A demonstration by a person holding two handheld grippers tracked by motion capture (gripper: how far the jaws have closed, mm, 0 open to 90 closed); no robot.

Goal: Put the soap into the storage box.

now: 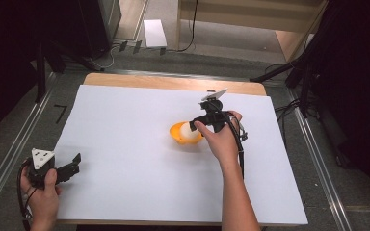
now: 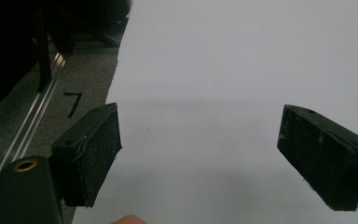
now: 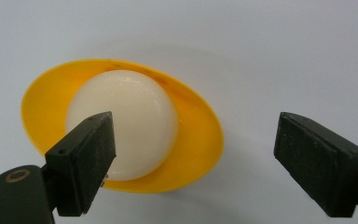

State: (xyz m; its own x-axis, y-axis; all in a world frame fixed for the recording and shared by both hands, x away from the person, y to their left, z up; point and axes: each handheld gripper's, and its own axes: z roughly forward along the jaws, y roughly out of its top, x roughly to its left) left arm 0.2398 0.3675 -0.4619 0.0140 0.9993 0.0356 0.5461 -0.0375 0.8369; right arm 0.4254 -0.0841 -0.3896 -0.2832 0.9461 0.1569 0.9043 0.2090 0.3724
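orange bowl cradles a white ball under the wide-open, empty right gripper, which should centre before closing gently; left gripper waits open, empty.

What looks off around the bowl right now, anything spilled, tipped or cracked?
Nothing stands out. The white ball sits inside the orange bowl, which looks whole, on the white sheet. The right gripper hovers open above them.

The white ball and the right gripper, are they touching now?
Cannot tell. In the right gripper view, one pad overlaps the white ball in the yellow bowl, hiding any gap; the jaws stand wide open.
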